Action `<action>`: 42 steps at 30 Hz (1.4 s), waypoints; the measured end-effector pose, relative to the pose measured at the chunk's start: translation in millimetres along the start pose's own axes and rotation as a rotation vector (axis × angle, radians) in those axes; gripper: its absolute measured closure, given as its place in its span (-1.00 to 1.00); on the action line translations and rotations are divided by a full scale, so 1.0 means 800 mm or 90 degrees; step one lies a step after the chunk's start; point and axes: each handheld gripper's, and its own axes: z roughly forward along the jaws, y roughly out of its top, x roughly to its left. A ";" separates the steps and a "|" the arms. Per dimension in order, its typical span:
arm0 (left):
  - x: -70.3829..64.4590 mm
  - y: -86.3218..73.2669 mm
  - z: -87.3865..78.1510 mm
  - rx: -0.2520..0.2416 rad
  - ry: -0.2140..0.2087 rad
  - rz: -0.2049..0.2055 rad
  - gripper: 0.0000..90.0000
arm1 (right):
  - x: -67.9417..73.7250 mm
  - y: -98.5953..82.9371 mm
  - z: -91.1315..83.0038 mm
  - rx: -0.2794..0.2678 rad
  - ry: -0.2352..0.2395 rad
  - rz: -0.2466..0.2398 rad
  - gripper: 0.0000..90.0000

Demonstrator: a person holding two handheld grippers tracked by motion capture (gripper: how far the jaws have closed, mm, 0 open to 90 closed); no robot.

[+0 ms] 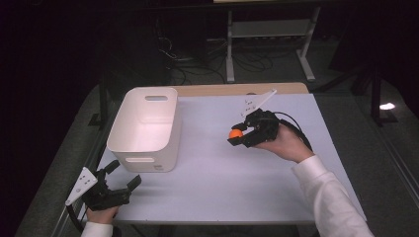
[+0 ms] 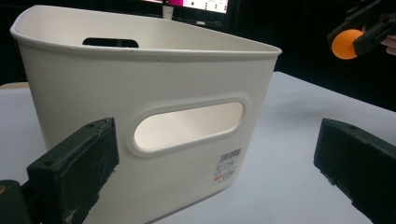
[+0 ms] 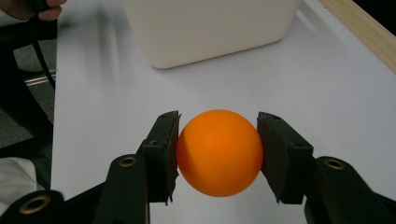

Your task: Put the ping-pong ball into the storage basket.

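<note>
Right gripper point(image 3: 218, 154) jaws clamp small orange plastic ball point(image 3: 219, 152). Left gripper point(image 2: 219, 172) jaws wide apart, empty; white plastic handled bin point(image 2: 140, 93) just ahead.

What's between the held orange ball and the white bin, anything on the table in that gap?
Nothing visible. The right gripper holds the orange ball above bare table, with the white bin off to its left, open-topped. The left gripper sits near the bin's front corner, outside that gap.

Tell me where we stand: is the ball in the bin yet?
Not yet. Done: the right gripper is shut on the orange ball and holds it above the table. In hand: carrying it, probably toward the white bin, which looks empty. Left: reaching the bin and releasing. The left gripper waits open near the bin's near end.
</note>
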 end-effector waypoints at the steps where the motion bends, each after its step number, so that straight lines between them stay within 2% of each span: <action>1: 0.000 0.000 0.000 0.001 0.000 0.001 -1.00 | 0.000 0.001 0.000 -0.001 0.001 0.000 0.09; 7: 0.000 0.000 0.000 -0.001 -0.001 0.001 -1.00 | 0.000 0.013 0.002 -0.005 0.006 0.001 0.09; 8: 0.000 0.000 0.000 -0.001 -0.001 0.001 -1.00 | 0.000 0.014 0.002 -0.006 0.005 -0.009 0.09; 12: 0.000 0.000 0.000 0.002 -0.002 0.001 -1.00 | 0.001 0.021 0.003 -0.006 0.008 -0.015 0.09; 14: 0.000 0.000 0.000 0.000 -0.002 0.002 -1.00 | -0.002 0.023 0.004 -0.007 0.007 -0.032 0.09; 25: 0.000 0.000 0.000 0.001 -0.003 0.002 -1.00 | -0.004 0.036 0.008 -0.004 0.015 -0.033 0.09; 26: 0.000 0.000 0.000 0.000 -0.002 0.000 -1.00 | -0.005 0.037 0.008 -0.005 0.015 -0.042 0.09; 29: 0.000 0.000 0.000 0.000 -0.003 0.001 -1.00 | -0.004 0.042 0.007 -0.011 0.017 -0.036 0.09; 42: 0.001 0.000 0.000 0.004 -0.001 0.003 -1.00 | -0.001 0.058 0.014 -0.011 0.025 -0.051 0.09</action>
